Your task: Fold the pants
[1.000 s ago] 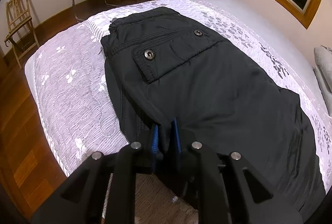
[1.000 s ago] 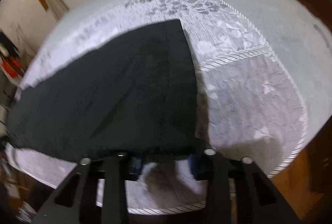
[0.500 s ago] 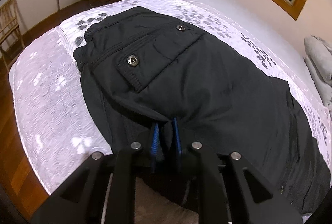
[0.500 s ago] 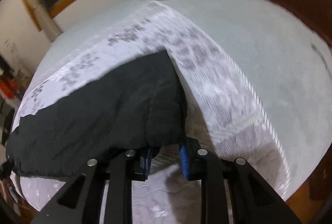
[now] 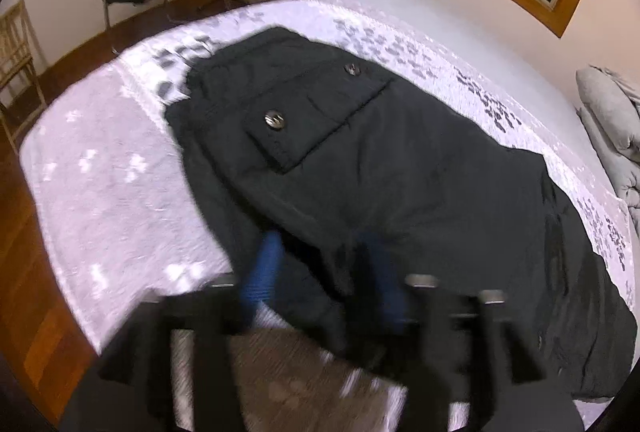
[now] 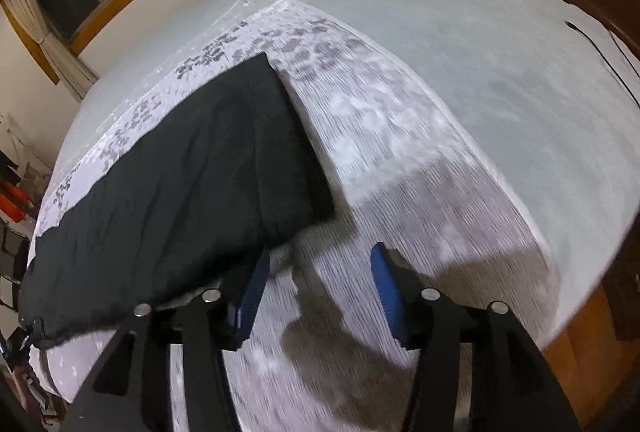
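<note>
Left tool [image 5: 320,272], jaws opening, blue pads apart with a fold of the black pants [image 5: 400,168] lying between them, unpinched. Right tool [image 6: 316,280], jaws opening, nothing between the pads; the pants hem lies just beside its left pad [image 6: 252,288]. One pair of pants, two snap buttons [image 5: 274,120], spread flat on the patterned bed [image 6: 400,136]. No legible writing.

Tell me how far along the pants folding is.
Done: the black pants lie doubled lengthwise on the bed. In hand: left gripper and right gripper are opening, letting the fabric go. Left: folding them crosswise, smaller.
</note>
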A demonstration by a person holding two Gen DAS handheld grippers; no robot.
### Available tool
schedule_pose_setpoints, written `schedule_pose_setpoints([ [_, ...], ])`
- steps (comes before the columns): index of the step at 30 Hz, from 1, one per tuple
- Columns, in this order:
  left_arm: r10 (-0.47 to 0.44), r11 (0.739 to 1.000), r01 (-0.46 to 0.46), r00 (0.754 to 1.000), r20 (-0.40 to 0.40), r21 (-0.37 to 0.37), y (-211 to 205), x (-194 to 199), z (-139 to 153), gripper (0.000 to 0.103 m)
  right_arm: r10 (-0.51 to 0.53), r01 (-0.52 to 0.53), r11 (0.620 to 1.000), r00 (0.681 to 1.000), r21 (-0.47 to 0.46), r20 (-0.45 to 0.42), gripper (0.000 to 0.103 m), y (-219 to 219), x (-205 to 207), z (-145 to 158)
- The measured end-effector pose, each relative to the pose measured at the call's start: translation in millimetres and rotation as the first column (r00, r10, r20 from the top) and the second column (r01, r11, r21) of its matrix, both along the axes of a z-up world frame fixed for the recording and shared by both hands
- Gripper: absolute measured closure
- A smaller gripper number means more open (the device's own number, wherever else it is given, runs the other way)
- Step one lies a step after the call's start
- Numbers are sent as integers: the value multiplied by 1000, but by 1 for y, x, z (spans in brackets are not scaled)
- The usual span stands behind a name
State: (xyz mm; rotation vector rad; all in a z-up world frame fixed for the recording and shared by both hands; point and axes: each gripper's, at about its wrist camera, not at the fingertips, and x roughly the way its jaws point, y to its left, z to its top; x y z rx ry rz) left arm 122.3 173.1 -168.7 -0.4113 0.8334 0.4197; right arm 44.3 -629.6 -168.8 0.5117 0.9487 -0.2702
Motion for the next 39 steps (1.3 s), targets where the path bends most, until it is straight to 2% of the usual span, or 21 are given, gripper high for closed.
schedule_pose_setpoints([
  [3, -32, 999, 32, 999, 37, 0, -17, -15, 15, 30, 3, -4, 997, 1000, 74, 16, 48, 14, -17, 1],
  [6, -115, 989, 119, 992, 54, -83, -43, -17, 20, 30, 61, -66, 992, 997, 111, 41, 48, 43, -15, 4],
  [8, -197, 956, 204, 979, 53, -209, -68, -10, 13, 34, 100, -105, 988, 994, 117, 51, 48, 62, -7, 6],
  [9, -225, 937, 230, 973, 52, -263, -78, -6, 8, 41, 130, -136, 983, 990, 126, 58, 48, 73, 0, 7],
  [11, -249, 910, 245, 968, 32, -335, -90, 0, -1, 46, 182, -190, 972, 981, 138, 71, 48, 93, 11, 9],
  [15, -214, 880, 197, 977, 10, -432, -91, 8, -22, 53, 265, -271, 955, 962, 117, 63, 48, 125, 25, 8],
  [20, -175, 875, 164, 984, 18, -456, -90, 6, -23, 55, 342, -345, 936, 938, 75, 52, 47, 155, 30, 9],
  [23, -147, 850, 148, 988, 41, -505, -79, 11, -26, 62, 374, -376, 926, 926, 44, 42, 45, 166, 31, 8],
  [24, -128, 843, 134, 991, 48, -521, -75, 13, -27, 71, 379, -380, 925, 925, 32, 31, 45, 168, 33, 7],
  [27, -121, 851, 134, 991, 58, -508, -73, 15, -26, 93, 377, -378, 925, 926, 41, 26, 45, 170, 32, 7],
  [28, -123, 856, 138, 990, 63, -498, -73, 15, -24, 96, 373, -374, 926, 928, 45, 25, 45, 168, 32, 6],
  [30, -112, 857, 137, 990, 81, -496, -72, 9, -19, 98, 362, -363, 931, 932, 47, 21, 45, 167, 33, 3],
  [35, -51, 927, 84, 994, 100, -367, -82, -30, -2, 99, 348, -348, 936, 937, 56, 25, 45, 161, 33, 1],
  [37, -73, 933, 98, 994, 86, -347, -83, -31, -10, 98, 355, -356, 932, 934, 59, 25, 45, 159, 34, -1],
  [39, -70, 923, 93, 995, 75, -373, -79, -27, -16, 98, 343, -345, 934, 939, 90, 33, 45, 155, 36, -4],
])
